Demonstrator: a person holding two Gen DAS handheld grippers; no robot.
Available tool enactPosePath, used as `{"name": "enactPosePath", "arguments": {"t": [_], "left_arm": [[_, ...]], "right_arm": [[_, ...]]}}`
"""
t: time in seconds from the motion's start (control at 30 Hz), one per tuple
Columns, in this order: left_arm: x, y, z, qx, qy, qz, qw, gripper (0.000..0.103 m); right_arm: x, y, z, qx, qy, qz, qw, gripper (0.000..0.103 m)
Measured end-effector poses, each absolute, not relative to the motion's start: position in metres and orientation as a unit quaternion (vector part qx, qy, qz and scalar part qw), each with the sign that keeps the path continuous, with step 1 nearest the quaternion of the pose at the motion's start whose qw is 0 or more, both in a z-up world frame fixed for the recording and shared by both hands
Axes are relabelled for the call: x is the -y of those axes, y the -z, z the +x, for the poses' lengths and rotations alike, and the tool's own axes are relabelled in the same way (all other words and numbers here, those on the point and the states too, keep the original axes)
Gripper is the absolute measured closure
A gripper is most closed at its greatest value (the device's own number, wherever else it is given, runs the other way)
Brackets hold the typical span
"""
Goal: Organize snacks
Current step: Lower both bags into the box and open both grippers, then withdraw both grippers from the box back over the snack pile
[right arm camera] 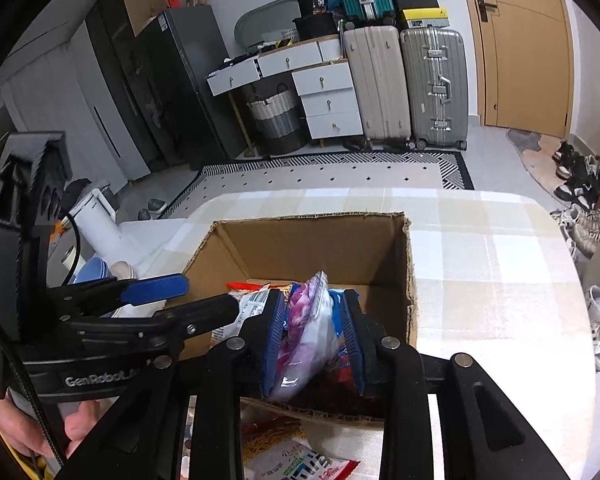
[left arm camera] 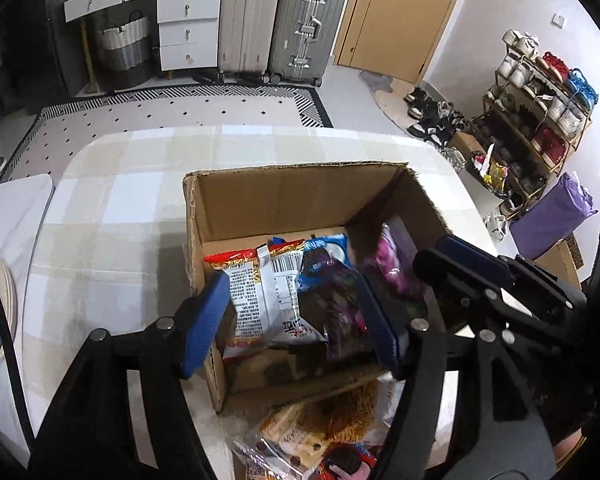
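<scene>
An open cardboard box (left arm camera: 284, 196) stands on the checked tablecloth; it also shows in the right wrist view (right arm camera: 312, 244). Inside lie a white-and-red noodle packet (left arm camera: 260, 300), a blue packet (left arm camera: 326, 248) and a dark purple packet (left arm camera: 336, 312). My left gripper (left arm camera: 296, 320) hangs over the box, jaws wide apart and empty, straddling the packets. My right gripper (right arm camera: 312, 340) is shut on a pink-and-white snack bag (right arm camera: 308, 332) above the box's right side. That bag (left arm camera: 392, 260) and the right gripper (left arm camera: 464, 268) also show in the left wrist view.
More snack packets (left arm camera: 312, 436) lie on the table in front of the box, also visible in the right wrist view (right arm camera: 292, 460). Beyond the table are a rug, white drawers (left arm camera: 188, 32), suitcases (left arm camera: 280, 20), a door and a shoe rack (left arm camera: 540, 120).
</scene>
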State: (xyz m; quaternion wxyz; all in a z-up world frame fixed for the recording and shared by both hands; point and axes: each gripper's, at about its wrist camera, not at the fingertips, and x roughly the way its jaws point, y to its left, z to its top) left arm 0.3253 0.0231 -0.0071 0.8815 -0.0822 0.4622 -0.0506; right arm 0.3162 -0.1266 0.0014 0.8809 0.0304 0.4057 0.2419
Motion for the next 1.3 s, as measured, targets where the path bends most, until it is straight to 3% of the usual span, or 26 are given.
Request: {"name": "enactPosePath", "arguments": {"t": [0.33, 0.7, 0.83, 1.03, 1.13, 1.3], "left_arm": [[-0.024, -0.030, 0.271, -0.435, 0.054, -0.100, 0.893, 0.025], [-0.023, -0.083, 0.179, -0.394, 0.065, -0.113, 0.910, 0.025], [-0.022, -0.101, 0.134, -0.374, 0.059, -0.101, 0.920, 0.025], [-0.014, -0.121, 0.067, -0.338, 0.041, -0.072, 0.938, 0.024], [-0.010, -0.125, 0.037, -0.318, 0.024, -0.056, 0.946, 0.024], [-0.004, -0.117, -0.004, -0.309, 0.005, -0.045, 0.950, 0.024]], "right_arm": [[0.149, -0.036, 0.267, -0.369, -0.246, 0.043, 0.895, 0.073], [0.172, -0.081, 0.178, -0.322, -0.260, 0.067, 0.908, 0.073], [0.179, -0.095, 0.140, -0.298, -0.274, 0.074, 0.912, 0.064], [0.188, -0.102, 0.079, -0.263, -0.277, 0.076, 0.921, 0.063], [0.197, -0.099, 0.049, -0.249, -0.274, 0.092, 0.924, 0.052], [0.210, -0.087, 0.020, -0.257, -0.276, 0.122, 0.918, 0.051]]}}
